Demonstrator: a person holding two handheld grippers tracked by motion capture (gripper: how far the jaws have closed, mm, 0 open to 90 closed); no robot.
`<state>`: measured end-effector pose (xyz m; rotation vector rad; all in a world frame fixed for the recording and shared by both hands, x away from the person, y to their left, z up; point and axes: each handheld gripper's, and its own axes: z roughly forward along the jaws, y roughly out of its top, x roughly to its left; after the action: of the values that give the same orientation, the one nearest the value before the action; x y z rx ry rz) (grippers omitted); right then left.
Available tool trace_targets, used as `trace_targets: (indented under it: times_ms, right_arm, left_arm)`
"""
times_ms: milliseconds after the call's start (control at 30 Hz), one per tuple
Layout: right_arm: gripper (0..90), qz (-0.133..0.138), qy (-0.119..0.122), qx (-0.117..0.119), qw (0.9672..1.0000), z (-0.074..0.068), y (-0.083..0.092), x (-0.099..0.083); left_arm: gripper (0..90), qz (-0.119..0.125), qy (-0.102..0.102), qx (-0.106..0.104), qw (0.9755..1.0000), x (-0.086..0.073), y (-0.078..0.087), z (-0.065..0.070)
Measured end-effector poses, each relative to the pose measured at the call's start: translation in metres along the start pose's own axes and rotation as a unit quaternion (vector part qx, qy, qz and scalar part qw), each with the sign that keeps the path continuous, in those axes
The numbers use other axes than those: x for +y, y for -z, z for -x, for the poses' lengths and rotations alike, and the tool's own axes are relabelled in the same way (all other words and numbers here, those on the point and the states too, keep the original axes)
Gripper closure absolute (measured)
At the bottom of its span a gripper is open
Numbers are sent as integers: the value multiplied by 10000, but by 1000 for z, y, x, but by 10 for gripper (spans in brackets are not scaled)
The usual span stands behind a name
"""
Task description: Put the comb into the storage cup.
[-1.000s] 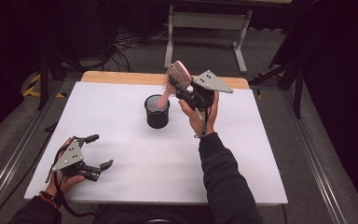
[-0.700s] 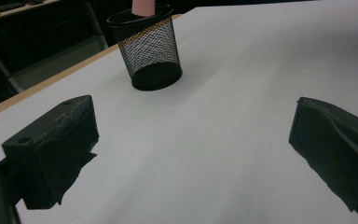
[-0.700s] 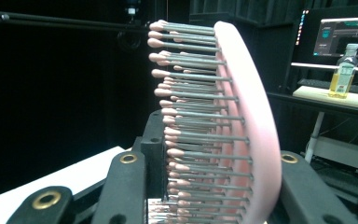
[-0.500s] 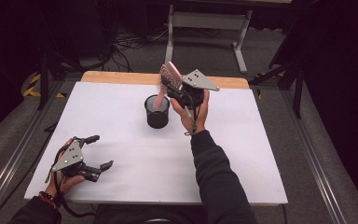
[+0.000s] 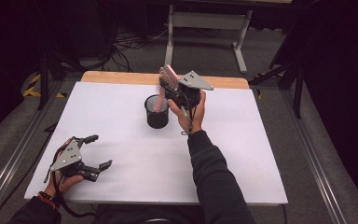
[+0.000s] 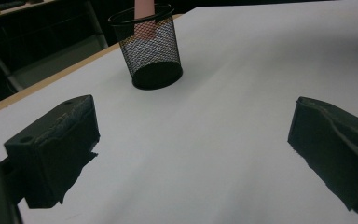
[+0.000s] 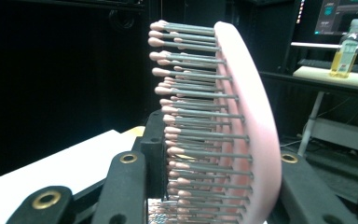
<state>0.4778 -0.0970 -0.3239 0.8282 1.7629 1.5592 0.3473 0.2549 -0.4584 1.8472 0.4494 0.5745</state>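
**A:** Where is the brush right now?

**B:** The pink hairbrush (image 5: 167, 80) sits between the jaws of my right gripper (image 5: 173, 91). In the right gripper view its head (image 7: 233, 126) stands nearly upright, the bristles pointing to the left of that view, their rounded tips toward the left-hand jaw and the smooth pink back against the right-hand one. The jaws are clamped on the head from both sides.

**A:** And the handle?

**B:** It points down into the black mesh cup (image 5: 157, 111). From the left gripper view I see the pink handle (image 6: 144, 16) pass inside the rim of the cup (image 6: 151, 49), its end showing through the mesh above the bottom. Whether it touches the bottom I cannot tell.

**A:** Where does the cup stand?

**B:** On the white table (image 5: 121, 121), toward the far middle, just left of my right hand (image 5: 191, 112) in the high view.

**A:** What about your other hand?

**B:** My left gripper (image 5: 93, 151) rests low at the near left corner of the table, well apart from the cup. Its jaws are spread wide with nothing between them but bare tabletop.
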Motion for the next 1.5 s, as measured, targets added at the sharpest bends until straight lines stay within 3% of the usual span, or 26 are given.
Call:
trace_targets:
  times_ms: [500, 833, 967, 1400, 1433, 1500]
  right_arm:
    - [629, -319, -126, 100, 9994, -4, -7, -31]
    - [628, -409, -146, 163, 9989, -7, -9, -40]
    - [624, -398, -257, 204, 9987, -6, -7, -41]
    - [600, -506, -210, 11, 9985, 2, -4, -41]
    - [573, -512, -160, -150, 9984, 3, -2, -40]
    - [580, -496, -187, -182, 9984, 4, -1, -40]
  left_arm:
    - [27, 18, 34, 11, 10000, 0, 0, 0]
    - [29, 24, 33, 27, 10000, 0, 0, 0]
    - [29, 8, 13, 1, 10000, 0, -1, 0]
    - [32, -46, -67, 19, 10000, 1, -2, 4]
    - [31, -43, -83, 17, 10000, 2, -2, 4]
    - [32, -36, -78, 20, 10000, 2, -2, 4]
